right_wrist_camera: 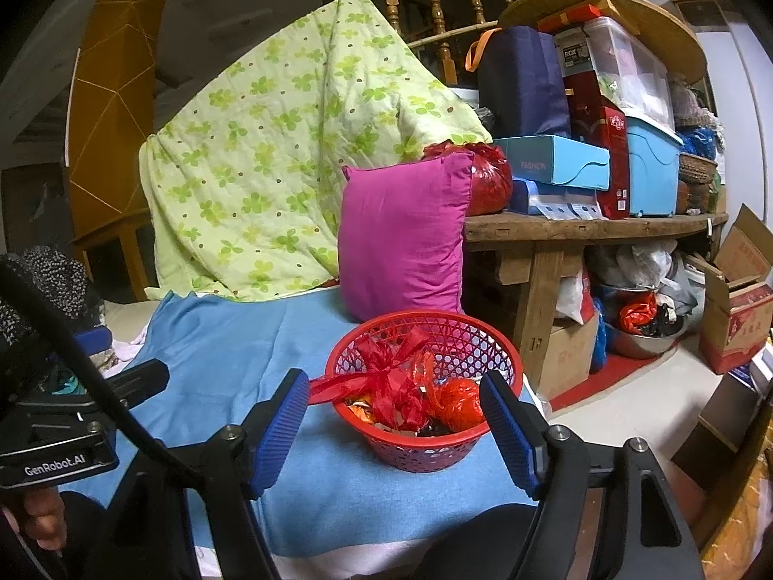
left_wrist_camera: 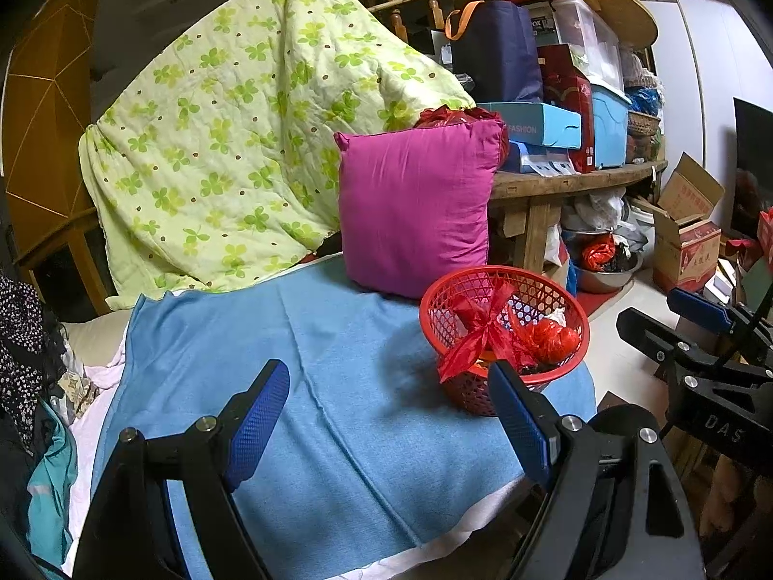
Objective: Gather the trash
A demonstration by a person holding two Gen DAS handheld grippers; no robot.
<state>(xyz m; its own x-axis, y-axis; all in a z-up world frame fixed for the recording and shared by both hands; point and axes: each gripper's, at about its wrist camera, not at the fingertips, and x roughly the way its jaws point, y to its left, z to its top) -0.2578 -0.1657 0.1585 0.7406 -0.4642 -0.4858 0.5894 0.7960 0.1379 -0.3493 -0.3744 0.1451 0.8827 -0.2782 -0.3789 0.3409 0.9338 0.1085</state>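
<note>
A red mesh basket point(left_wrist_camera: 502, 290) point(right_wrist_camera: 478, 333) stands on a blue blanket point(left_wrist_camera: 299, 367) point(right_wrist_camera: 217, 353) near its right edge. It holds crumpled red plastic trash point(left_wrist_camera: 488, 333) point(right_wrist_camera: 401, 382) and a red ball of plastic point(left_wrist_camera: 553, 336) point(right_wrist_camera: 459, 398). My left gripper point(left_wrist_camera: 391, 411) is open and empty, low over the blanket, its right finger in front of the basket. My right gripper point(right_wrist_camera: 393, 427) is open and empty, its fingers on either side of the basket's near rim. Each gripper's body shows at the edge of the other's view.
A magenta pillow point(left_wrist_camera: 415, 203) point(right_wrist_camera: 403, 234) stands behind the basket, against a green floral quilt point(left_wrist_camera: 232, 145) point(right_wrist_camera: 270, 164). A wooden bench point(right_wrist_camera: 594, 232) stacked with boxes is at the right. Cartons and a metal bowl point(right_wrist_camera: 642, 338) sit on the floor. Clothes lie at the left.
</note>
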